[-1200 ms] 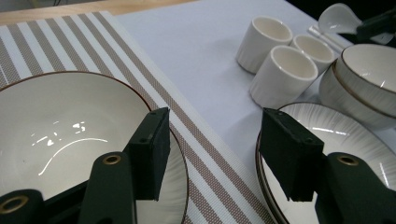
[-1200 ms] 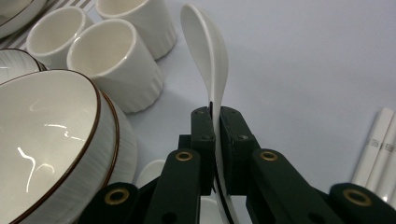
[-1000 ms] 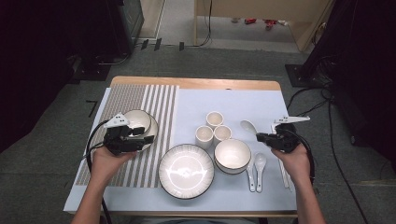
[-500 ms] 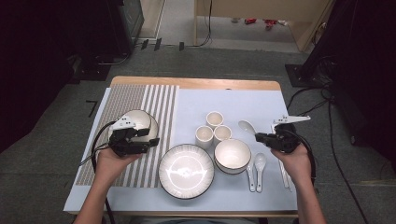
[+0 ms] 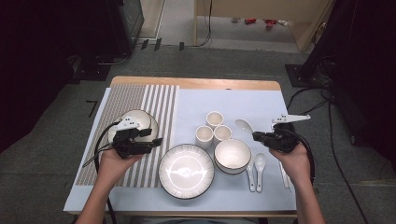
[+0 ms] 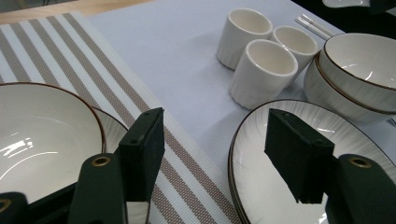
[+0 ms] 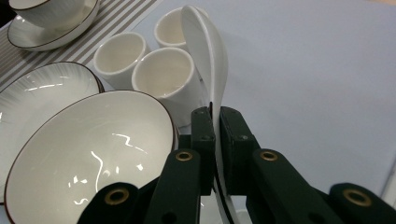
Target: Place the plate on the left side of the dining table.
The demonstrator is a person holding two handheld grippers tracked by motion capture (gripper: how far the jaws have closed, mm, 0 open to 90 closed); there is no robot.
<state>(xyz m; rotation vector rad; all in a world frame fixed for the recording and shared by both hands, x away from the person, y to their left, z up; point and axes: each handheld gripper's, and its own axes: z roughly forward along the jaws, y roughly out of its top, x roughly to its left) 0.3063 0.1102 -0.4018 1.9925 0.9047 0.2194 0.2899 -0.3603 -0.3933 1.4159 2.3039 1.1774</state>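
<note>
My left gripper (image 5: 153, 137) hovers over the striped placemat (image 5: 154, 102), next to a white brown-rimmed bowl (image 5: 136, 122) that sits on a plate. In the left gripper view its jaws (image 6: 219, 140) stand open with nothing between them; they have just been opening. The bowl (image 6: 42, 135) lies to their left and the ribbed plate (image 6: 261, 163) to their right. My right gripper (image 5: 257, 136) is shut on the handle of a white ceramic spoon (image 5: 243, 125). The spoon (image 7: 205, 51) rises from the jaws (image 7: 215, 121) above the table, near the cups.
Three small white cups (image 5: 214, 119) cluster mid-table. In front of them stand a second bowl (image 5: 232, 155) and the ribbed plate (image 5: 186, 171). Two more spoons (image 5: 256, 169) and chopsticks (image 5: 285, 175) lie right of that bowl. A pale blue mat (image 5: 233, 100) covers the table.
My left gripper has turned a little and edged rightwards beside the left bowl. The right gripper has kept still with the spoon.
</note>
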